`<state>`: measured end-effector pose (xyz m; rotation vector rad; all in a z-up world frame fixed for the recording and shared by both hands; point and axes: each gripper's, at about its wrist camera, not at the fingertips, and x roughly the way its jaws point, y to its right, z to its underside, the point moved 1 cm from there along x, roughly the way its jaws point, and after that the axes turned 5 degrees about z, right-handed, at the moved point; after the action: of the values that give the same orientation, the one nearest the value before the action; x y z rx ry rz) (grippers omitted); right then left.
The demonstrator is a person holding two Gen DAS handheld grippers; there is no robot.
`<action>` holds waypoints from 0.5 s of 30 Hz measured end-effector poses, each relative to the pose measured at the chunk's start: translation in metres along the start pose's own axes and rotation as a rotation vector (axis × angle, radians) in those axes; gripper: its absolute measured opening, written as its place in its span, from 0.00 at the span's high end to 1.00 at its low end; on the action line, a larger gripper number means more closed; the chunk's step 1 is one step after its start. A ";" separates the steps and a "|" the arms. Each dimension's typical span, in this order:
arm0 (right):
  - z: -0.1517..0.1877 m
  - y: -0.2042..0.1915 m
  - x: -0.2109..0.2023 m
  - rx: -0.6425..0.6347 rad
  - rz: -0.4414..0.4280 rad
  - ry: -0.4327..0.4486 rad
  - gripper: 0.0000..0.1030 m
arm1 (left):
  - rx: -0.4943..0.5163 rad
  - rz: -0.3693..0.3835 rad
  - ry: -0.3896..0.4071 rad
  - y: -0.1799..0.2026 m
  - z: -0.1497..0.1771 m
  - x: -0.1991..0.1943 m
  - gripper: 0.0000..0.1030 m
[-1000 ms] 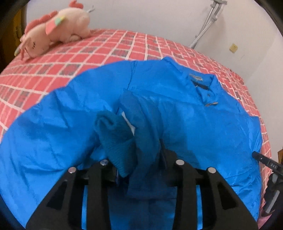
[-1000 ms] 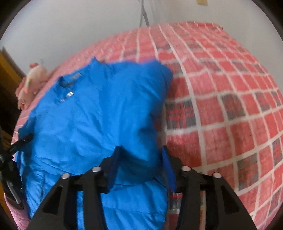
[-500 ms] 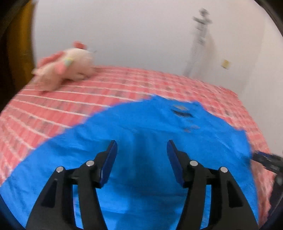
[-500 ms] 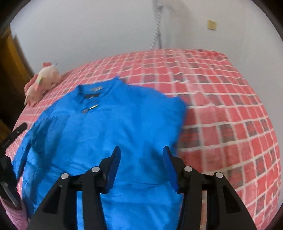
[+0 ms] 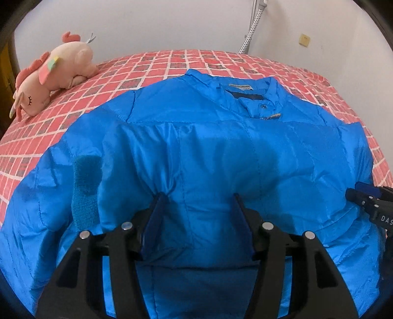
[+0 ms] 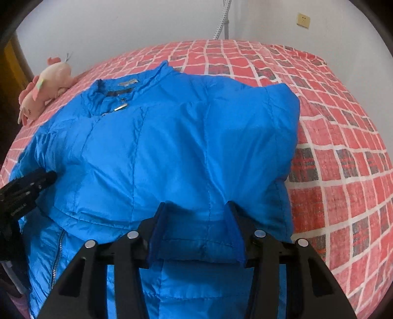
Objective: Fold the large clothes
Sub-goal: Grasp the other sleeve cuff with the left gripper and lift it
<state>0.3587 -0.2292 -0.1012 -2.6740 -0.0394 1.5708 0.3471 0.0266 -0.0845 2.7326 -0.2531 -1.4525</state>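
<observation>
A large blue padded jacket [image 5: 221,152] lies on the bed, collar at the far side, both sleeves folded in across its front. A knit cuff [image 5: 84,186] lies at the left. My left gripper [image 5: 197,198] is open, jaws wide apart over the jacket's lower middle, holding nothing. In the right wrist view the jacket [image 6: 172,147] fills the centre, and my right gripper [image 6: 195,207] is open over its folded right side. Each gripper shows at the edge of the other's view: the right one [image 5: 373,203], the left one [image 6: 27,186].
The bed has a red checked cover [image 6: 343,147], bare to the right of the jacket. A pink plush toy [image 5: 51,73] lies at the far left corner. A white wall with a hose [image 5: 253,22] and a socket [image 6: 303,19] stands behind the bed.
A second ago my left gripper held the sleeve cuff and my right held the other sleeve. Both have let go, opened and now hover low over the jacket with the sleeves laid across it.
</observation>
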 end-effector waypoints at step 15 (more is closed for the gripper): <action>-0.006 -0.003 -0.072 -0.038 -0.109 0.074 0.27 | -0.181 -0.235 0.147 -0.090 0.057 -0.165 0.17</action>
<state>0.3290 -0.2294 -0.0351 -2.7051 -0.2103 1.4534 0.2206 0.1439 0.0084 2.7741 0.2015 -1.2389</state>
